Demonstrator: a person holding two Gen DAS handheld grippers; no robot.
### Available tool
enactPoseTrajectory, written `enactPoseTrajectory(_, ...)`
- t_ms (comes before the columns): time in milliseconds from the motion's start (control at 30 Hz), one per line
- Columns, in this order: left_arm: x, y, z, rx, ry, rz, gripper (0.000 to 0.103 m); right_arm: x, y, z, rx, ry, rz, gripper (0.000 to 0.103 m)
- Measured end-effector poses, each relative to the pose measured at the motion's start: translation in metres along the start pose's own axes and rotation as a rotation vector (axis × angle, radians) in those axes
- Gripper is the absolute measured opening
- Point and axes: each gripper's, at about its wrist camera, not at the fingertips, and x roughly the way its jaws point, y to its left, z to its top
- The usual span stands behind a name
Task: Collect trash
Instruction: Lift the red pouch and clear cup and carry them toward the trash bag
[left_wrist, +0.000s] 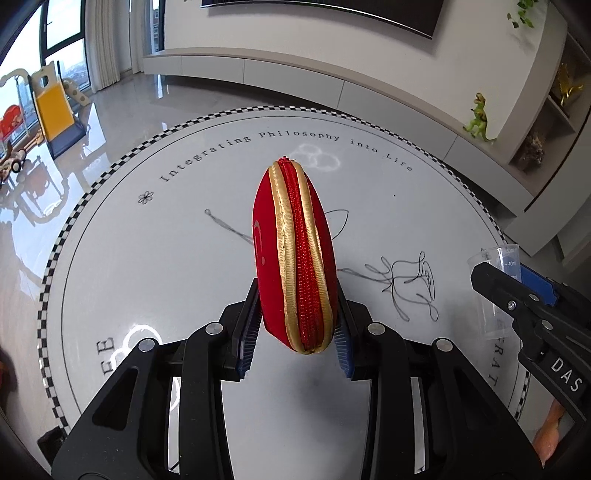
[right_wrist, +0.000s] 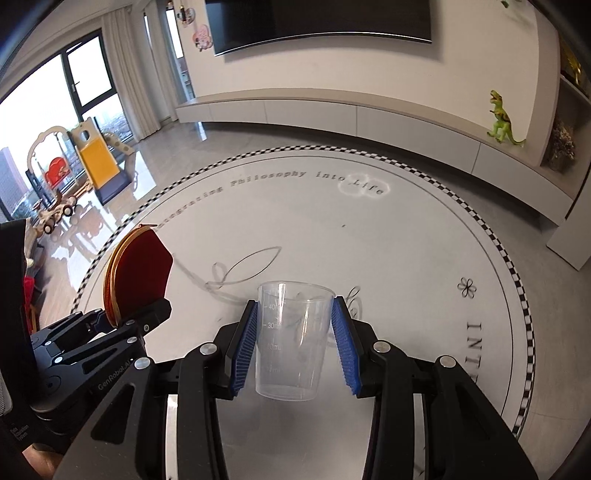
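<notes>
Red pouch (left_wrist: 295, 258) is gripped in the left tool (left_wrist: 295, 332), a clear cup (right_wrist: 293, 339) in the right tool (right_wrist: 295, 343); loose thread (left_wrist: 410, 284) is left uncollected on the worktop (left_wrist: 147, 277).

Daylight pours in from the tall windows (right_wrist: 55, 96) on the left, bright enough there to wash out the view beyond. The glossy floor (left_wrist: 122, 107) throws back hard reflections, and the round table (left_wrist: 147, 258) carries pale ring-shaped glints of ceiling lamps. Shadows under things are soft and faint. Both views bend strongly toward the edges, with dark corners. Focus is sharp at the centre; lettering smears near the rim.
</notes>
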Motion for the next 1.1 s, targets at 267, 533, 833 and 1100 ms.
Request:
enactPoseTrajectory(267,-0.040,0.037,-0.049,-0.032,-0.026,0.037,0.035,-0.026,0.054,-0.041,-0.069,0.017,0.064,0.042)
enactPoseTrajectory(533,-0.079,0.085,-0.113,-0.087,-0.054,0.072,0.035,-0.047,0.120,-0.084,-0.138,0.044,0.150,0.042)
enactPoseTrajectory(833,-0.122,0.152,-0.191,-0.203,-0.062,0.159,0.035,-0.066,0.215,-0.140,-0.277,0.077,0.264,0.042)
enactPoseTrajectory(1100,-0.158,0.205,-0.257,-0.317,-0.073,0.253,0.035,-0.081,0.290,-0.198,-0.422,0.131,0.380,0.042)
